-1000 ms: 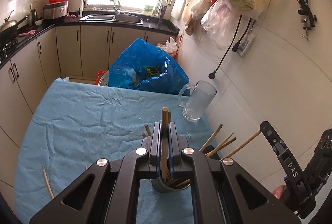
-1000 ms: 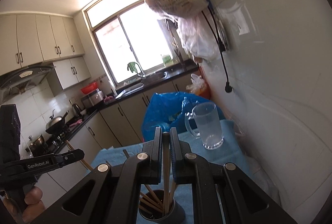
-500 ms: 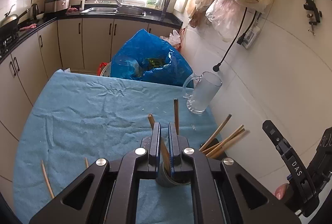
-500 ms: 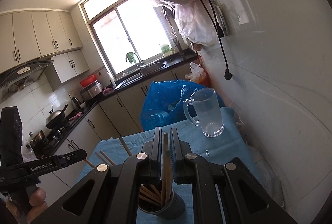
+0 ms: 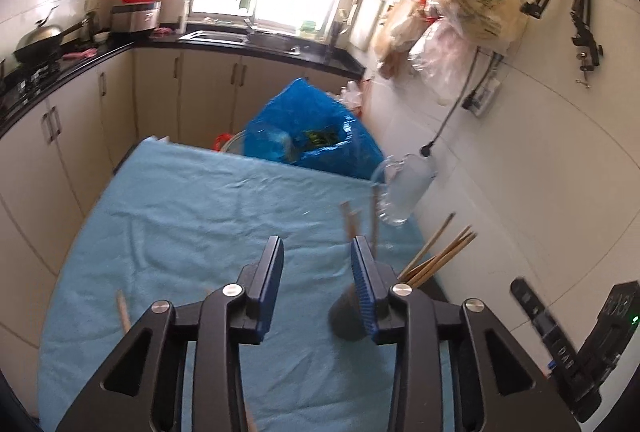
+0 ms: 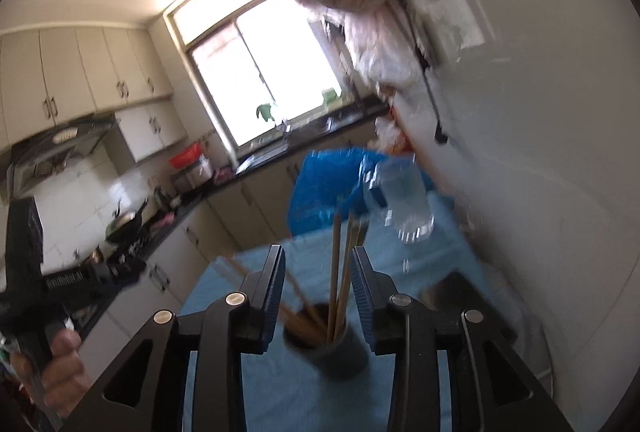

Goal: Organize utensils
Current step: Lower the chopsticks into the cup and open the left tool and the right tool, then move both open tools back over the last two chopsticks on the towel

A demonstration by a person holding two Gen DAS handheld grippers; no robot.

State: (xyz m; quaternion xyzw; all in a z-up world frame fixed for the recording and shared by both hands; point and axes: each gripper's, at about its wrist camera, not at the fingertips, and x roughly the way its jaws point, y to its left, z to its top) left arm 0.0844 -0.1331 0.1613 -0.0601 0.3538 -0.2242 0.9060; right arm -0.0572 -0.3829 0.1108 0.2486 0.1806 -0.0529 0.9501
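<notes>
A dark grey cup (image 6: 326, 348) stands on the blue cloth (image 5: 192, 216) and holds several wooden chopsticks (image 6: 340, 272). In the left wrist view the cup (image 5: 346, 316) sits just behind my right finger, with chopsticks (image 5: 440, 252) fanning to the right. My left gripper (image 5: 316, 288) is open and empty, above the cloth to the left of the cup. My right gripper (image 6: 318, 292) is open and empty, with the cup and its chopsticks between the fingers. A loose chopstick (image 5: 122, 308) lies on the cloth at the left.
A clear glass mug (image 5: 402, 189) stands at the far right of the cloth by the tiled wall. A blue plastic bag (image 5: 308, 135) sits behind the table. The other gripper shows at the lower right (image 5: 576, 352) and at the left (image 6: 44, 284).
Both grippers have opened and let go of their chopsticks, which now stand in the cup. The left gripper has shifted left of the cup. Both views are blurred by motion.
</notes>
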